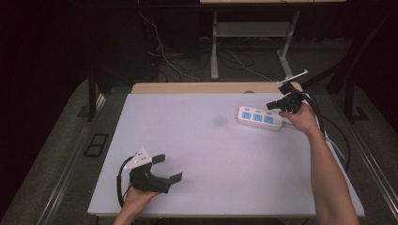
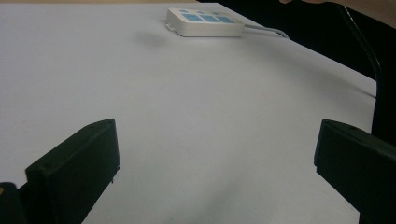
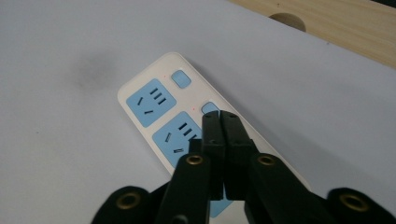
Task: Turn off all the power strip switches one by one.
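White power strip (image 3: pixel 196 121), blue sockets; white table (image 1: pixel 197 154); black jaws.

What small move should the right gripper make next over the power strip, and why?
Probably ease the right gripper straight down so its closed tips press the middle switch button. Its fingers are shut together with nothing between them, poised just above the power strip with their tips at that button. Whether they already touch it I cannot tell. The left gripper rests open, far off.

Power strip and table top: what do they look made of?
Power strip: likely hard plastic, smooth cream shell with matte blue socket faces and buttons, rounded moulded edges. Table top: a flat white matte sheet, perhaps laminate or paper, over pale wood with visible grain at the far edge.
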Demonstrator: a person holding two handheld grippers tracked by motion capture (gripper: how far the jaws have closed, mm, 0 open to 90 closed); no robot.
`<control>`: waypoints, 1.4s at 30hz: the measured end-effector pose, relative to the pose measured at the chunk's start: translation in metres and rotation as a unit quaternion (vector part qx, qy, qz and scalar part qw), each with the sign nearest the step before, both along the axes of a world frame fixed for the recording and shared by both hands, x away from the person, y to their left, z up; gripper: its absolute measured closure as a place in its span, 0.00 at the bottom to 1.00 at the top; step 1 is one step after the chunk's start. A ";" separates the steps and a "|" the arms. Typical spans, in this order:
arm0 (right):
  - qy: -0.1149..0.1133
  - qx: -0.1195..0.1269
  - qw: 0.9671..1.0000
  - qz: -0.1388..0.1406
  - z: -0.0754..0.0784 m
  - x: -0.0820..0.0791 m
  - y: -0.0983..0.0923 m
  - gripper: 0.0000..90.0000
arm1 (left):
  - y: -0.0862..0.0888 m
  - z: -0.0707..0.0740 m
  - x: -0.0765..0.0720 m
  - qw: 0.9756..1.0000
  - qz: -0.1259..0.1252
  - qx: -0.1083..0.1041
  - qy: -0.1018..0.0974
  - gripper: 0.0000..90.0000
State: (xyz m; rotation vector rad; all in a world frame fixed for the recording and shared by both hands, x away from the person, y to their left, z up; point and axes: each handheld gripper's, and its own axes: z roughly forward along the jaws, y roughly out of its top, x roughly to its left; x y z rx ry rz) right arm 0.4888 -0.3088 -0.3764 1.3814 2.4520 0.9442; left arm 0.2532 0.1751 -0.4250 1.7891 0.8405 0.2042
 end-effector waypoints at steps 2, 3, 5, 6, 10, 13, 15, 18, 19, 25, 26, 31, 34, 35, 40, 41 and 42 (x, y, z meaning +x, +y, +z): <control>0.003 -0.005 1.000 -0.006 -0.003 0.001 0.000 1.00 | 0.000 0.000 0.000 1.000 -0.001 0.001 -0.001 0.00; 0.004 -0.007 1.000 -0.009 -0.004 0.002 0.000 1.00 | 0.000 0.000 0.000 1.000 -0.001 0.001 -0.001 0.00; 0.004 -0.009 1.000 -0.011 -0.006 0.003 0.000 1.00 | 0.000 0.000 0.000 1.000 -0.001 0.001 -0.001 0.00; 0.005 -0.010 1.000 -0.014 -0.007 0.003 0.000 1.00 | 0.000 0.000 0.000 1.000 0.000 0.001 -0.001 0.00; 0.008 -0.015 1.000 -0.021 -0.015 0.006 0.000 1.00 | 0.000 0.000 0.000 1.000 0.001 0.002 -0.001 0.00; 0.011 -0.018 1.000 -0.023 -0.020 0.008 0.000 1.00 | 0.000 -0.001 0.001 1.000 0.001 0.002 -0.001 0.00; 0.011 -0.019 0.999 -0.025 -0.021 0.009 -0.001 1.00 | 0.000 -0.001 0.000 1.000 0.001 0.002 -0.001 0.00; 0.007 -0.014 0.999 -0.028 -0.026 0.009 -0.004 1.00 | 0.000 -0.001 0.001 1.000 0.002 0.002 -0.001 0.00; 0.005 -0.010 1.000 -0.029 -0.028 0.009 -0.005 1.00 | 0.001 -0.001 0.001 1.000 0.002 0.002 0.000 0.00; 0.009 0.010 0.999 -0.041 -0.037 0.009 -0.011 1.00 | 0.001 -0.001 0.000 1.000 0.006 0.003 0.001 0.00; 0.009 0.010 0.999 -0.041 -0.037 0.009 -0.011 1.00 | 0.001 -0.001 0.000 1.000 0.006 0.003 0.001 0.00; 0.007 0.023 0.999 -0.048 -0.042 0.009 -0.014 1.00 | 0.000 -0.001 0.001 1.000 0.005 0.006 -0.001 0.00; 0.003 0.024 0.999 -0.049 -0.043 0.008 -0.014 1.00 | 0.000 -0.001 0.001 1.000 0.003 0.006 0.000 0.00; 0.002 0.024 0.998 -0.049 -0.043 0.008 -0.014 1.00 | 0.000 -0.001 0.001 1.000 0.003 0.006 0.000 0.00; 0.001 0.026 0.998 -0.049 -0.043 0.008 -0.014 1.00 | -0.001 -0.001 0.001 1.000 0.001 0.006 0.001 0.00; 0.000 0.025 0.999 -0.047 -0.043 0.008 -0.015 1.00 | -0.001 -0.002 0.001 1.000 0.001 0.006 0.001 0.00; -0.001 0.025 0.999 -0.046 -0.043 0.008 -0.015 1.00 | -0.001 -0.002 0.001 1.000 0.001 0.007 0.002 0.00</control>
